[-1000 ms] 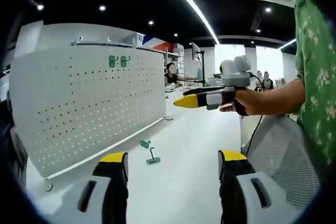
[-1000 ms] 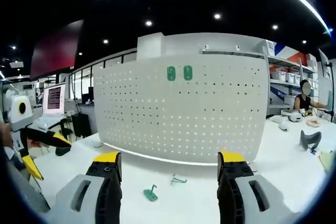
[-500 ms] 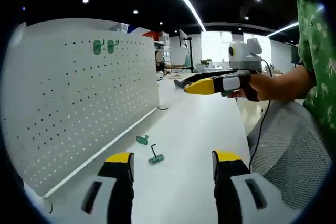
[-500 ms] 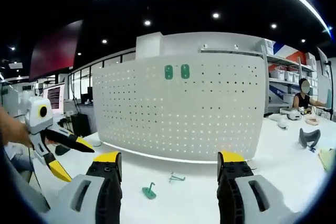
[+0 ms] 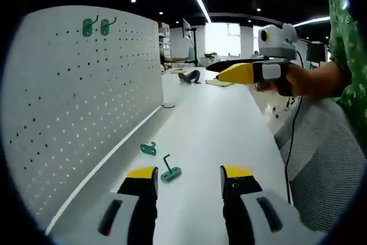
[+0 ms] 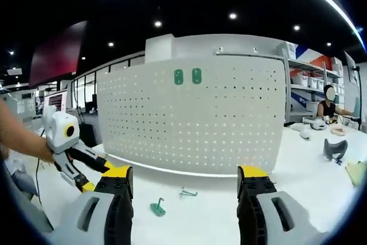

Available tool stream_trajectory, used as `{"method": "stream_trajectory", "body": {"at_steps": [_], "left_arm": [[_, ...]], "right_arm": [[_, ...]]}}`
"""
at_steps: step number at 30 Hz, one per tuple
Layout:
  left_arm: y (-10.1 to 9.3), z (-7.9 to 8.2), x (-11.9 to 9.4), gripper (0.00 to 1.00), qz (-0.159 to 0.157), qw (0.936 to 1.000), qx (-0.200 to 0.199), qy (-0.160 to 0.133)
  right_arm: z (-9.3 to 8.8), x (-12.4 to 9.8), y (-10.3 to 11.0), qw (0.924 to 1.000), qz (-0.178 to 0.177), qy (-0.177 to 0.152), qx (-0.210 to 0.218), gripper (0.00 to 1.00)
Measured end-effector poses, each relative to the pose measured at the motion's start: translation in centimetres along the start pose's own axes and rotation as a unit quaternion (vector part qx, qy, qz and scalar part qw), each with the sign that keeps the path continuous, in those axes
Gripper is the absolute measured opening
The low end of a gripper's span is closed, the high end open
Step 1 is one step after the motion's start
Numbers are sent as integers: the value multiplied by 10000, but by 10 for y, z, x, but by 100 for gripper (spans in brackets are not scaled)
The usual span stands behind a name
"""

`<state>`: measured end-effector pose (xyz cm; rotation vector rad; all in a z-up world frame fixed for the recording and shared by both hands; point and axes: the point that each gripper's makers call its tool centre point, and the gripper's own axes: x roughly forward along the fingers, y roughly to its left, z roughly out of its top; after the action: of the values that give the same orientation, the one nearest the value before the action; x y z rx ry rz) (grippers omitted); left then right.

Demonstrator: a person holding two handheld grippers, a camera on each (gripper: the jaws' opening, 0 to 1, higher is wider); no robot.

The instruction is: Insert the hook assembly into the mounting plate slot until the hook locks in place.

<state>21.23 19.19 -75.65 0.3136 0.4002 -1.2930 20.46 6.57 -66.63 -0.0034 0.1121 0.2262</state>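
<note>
Two green hooks (image 5: 162, 163) on table (image 5: 212, 124) | two on pegboard (image 6: 195, 119) | both hand-held grippers (image 5: 189, 179) (image 6: 183, 182) apparently released, empty

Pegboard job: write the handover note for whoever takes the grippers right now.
Left gripper: open, holding nothing, low over the white table, aimed towards the loose hooks.
Right gripper: open, holding nothing, facing the pegboard from further back.
Two green hooks already hang side by side near the top of the pegboard.
Two more lie loose on the table in front of it: one hook with its stem up and another hook just beyond it, nearer the board.
Done: nothing picked up at this moment.
Left: grasp a loose hook, seat it in the pegboard until it locks; keep everything in view.
</note>
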Motion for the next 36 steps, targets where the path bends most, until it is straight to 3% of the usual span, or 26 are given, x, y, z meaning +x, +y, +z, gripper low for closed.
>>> {"method": "stream_trajectory", "body": {"at_steps": [16, 36], "left_arm": [[18, -20, 38, 39, -305, 9991, 25, 296], [34, -27, 73, 32, -564, 9976, -205, 331]], "right_arm": [[-4, 1, -7, 9999, -116, 44, -31, 75], [-9, 3, -11, 9998, -157, 123, -74, 75]]}}
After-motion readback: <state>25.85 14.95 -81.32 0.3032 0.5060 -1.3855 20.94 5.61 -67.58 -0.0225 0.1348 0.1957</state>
